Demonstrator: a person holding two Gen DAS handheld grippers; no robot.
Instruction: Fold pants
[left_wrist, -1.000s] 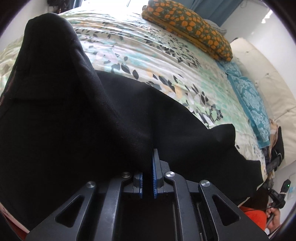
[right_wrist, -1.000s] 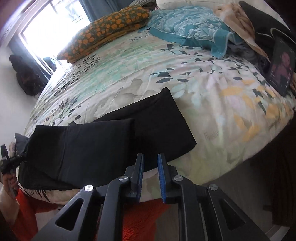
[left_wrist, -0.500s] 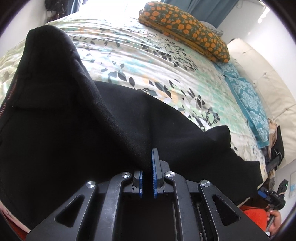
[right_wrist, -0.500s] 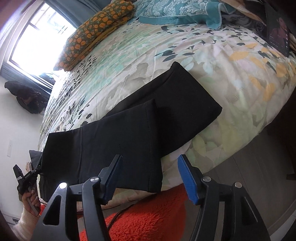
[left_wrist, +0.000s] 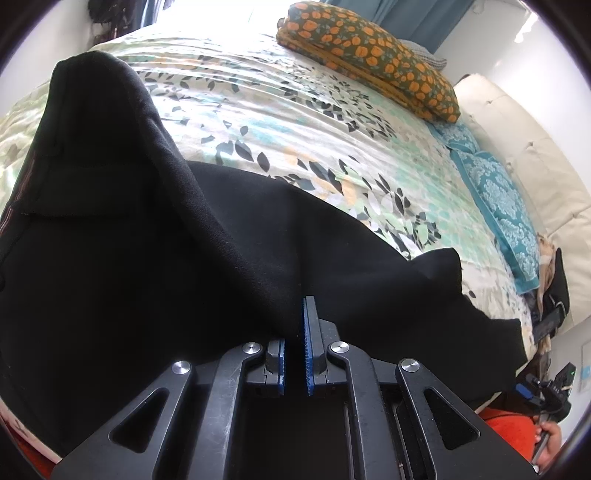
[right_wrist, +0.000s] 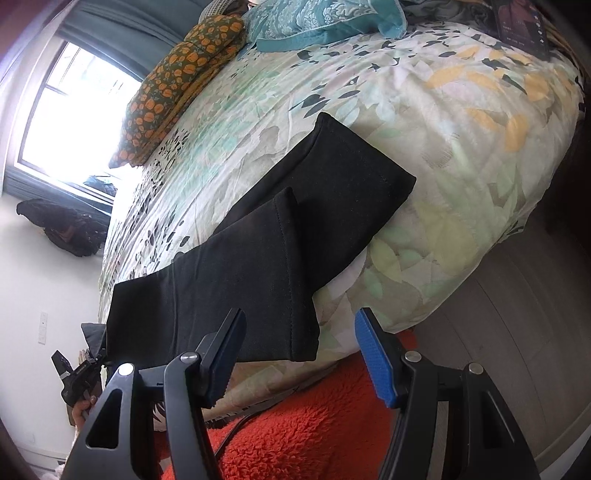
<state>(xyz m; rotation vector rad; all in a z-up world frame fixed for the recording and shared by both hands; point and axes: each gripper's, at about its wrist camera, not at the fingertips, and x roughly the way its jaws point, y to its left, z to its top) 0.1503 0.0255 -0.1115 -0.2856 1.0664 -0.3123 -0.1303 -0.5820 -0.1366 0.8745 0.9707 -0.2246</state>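
Two states — left hand-held gripper (left_wrist: 295, 354) seemingly pinching pants (right_wrist: 266, 258), right (right_wrist: 299, 354) spread.

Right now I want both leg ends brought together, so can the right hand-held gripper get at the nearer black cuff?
Probably yes: the right hand-held gripper is open, and the nearer cuff of the pants hangs over the bed edge just ahead, nothing between.

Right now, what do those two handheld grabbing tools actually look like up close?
The left tool and the right tool match: black metal linkage arms with triangular cut-outs and silver round rivets, ending in ridged bright blue pads. A cream sleeve cuff shows at the left hand.
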